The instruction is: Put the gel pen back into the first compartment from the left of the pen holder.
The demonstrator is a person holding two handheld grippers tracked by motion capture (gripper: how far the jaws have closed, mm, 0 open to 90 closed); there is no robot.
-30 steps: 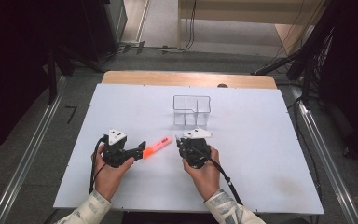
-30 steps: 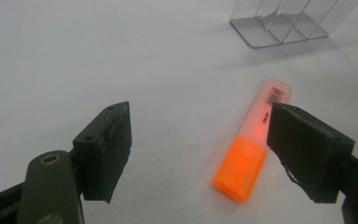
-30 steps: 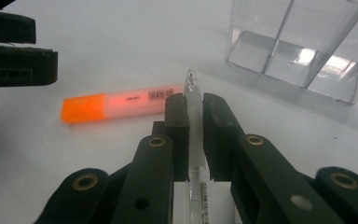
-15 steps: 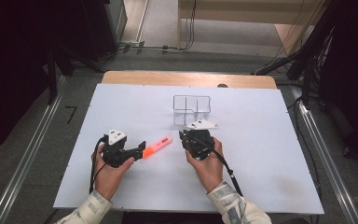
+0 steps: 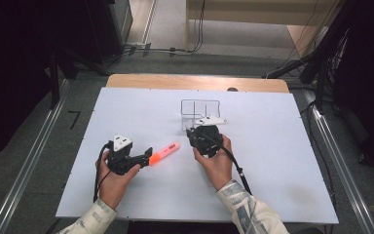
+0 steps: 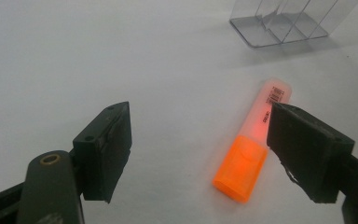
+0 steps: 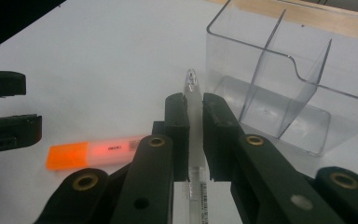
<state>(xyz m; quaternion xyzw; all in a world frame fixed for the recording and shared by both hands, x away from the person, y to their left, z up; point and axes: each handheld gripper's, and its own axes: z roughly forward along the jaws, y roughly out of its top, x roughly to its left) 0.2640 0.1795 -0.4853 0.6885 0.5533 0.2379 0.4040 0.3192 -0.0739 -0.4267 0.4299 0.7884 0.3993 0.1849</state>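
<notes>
Clear organizer [image 5: 200,109], orange highlighter [image 5: 164,153] on table [image 5: 282,161]

- On my desk [image 5: 292,146] the divided holder [image 5: 200,108] stands at about 12 o'clock from centre, toward the far edge.
- My right gripper [image 5: 203,138] sits just at 6 o'clock of the holder, its jaws pressed on a pen [image 7: 194,100] that runs along them, tip toward the holder's near wall.
- In the right gripper view the holder stands at 2 o'clock of the pen tip, close beside it.
- The highlighter [image 5: 164,152] lies flat on the desk at 8 o'clock of my right gripper, apart from it.
- My left gripper [image 5: 143,159] is at the highlighter's 8 o'clock end; the highlighter lies between its parted jaws, nearer the right-hand one.
- From the highlighter, the holder is at 1 o'clock.
</notes>
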